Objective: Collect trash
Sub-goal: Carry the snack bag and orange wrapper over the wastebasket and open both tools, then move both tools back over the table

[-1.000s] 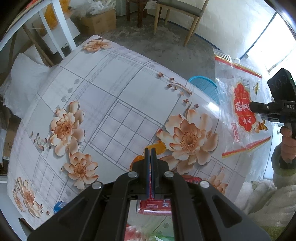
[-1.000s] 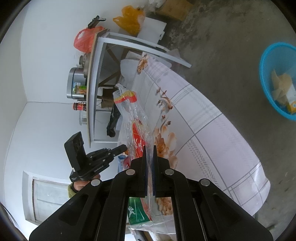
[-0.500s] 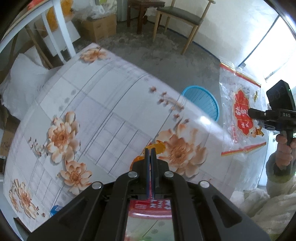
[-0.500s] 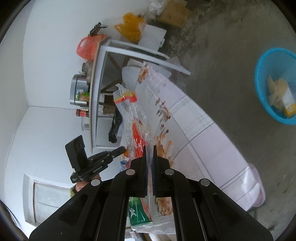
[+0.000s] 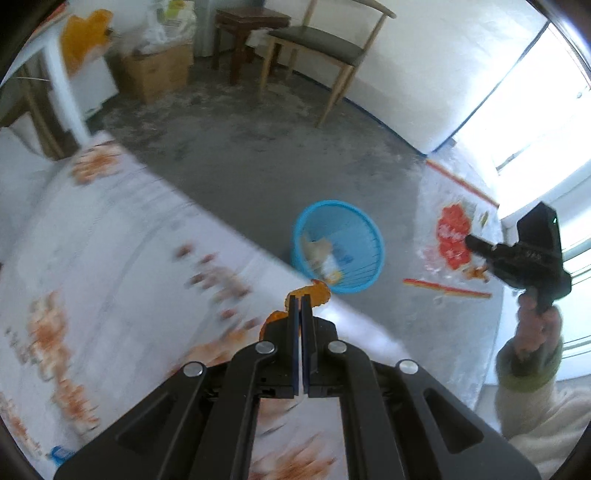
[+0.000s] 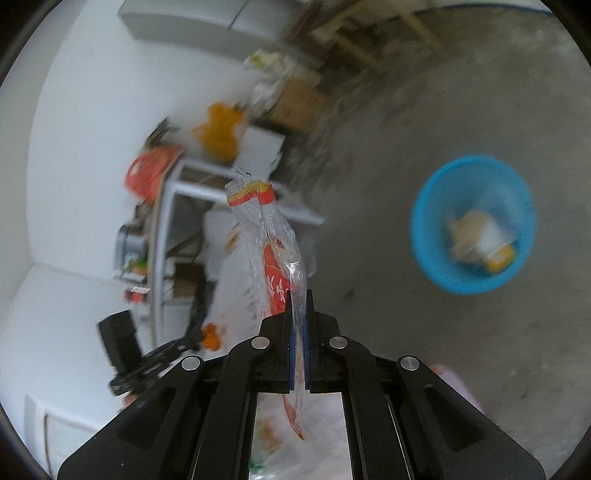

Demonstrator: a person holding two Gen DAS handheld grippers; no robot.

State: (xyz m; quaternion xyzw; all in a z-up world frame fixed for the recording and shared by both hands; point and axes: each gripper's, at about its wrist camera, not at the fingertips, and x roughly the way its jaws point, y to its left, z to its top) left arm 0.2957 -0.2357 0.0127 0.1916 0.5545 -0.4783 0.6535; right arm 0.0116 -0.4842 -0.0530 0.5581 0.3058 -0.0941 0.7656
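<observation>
Bare concrete floor (image 5: 258, 162) lies open between the table edge (image 5: 207, 218) and the blue basket (image 5: 338, 245), whose mouth faces up (scraps inside). A chair (image 5: 325, 40), stool (image 5: 245, 22) and cardboard box (image 5: 159, 70) crowd the far wall.

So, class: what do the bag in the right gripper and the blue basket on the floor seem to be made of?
Bag: thin clear plastic film, glossy and crinkled, with red print; you see through it. Blue basket: probably moulded plastic, one uniform colour, with thin ribs down its wall.
</observation>
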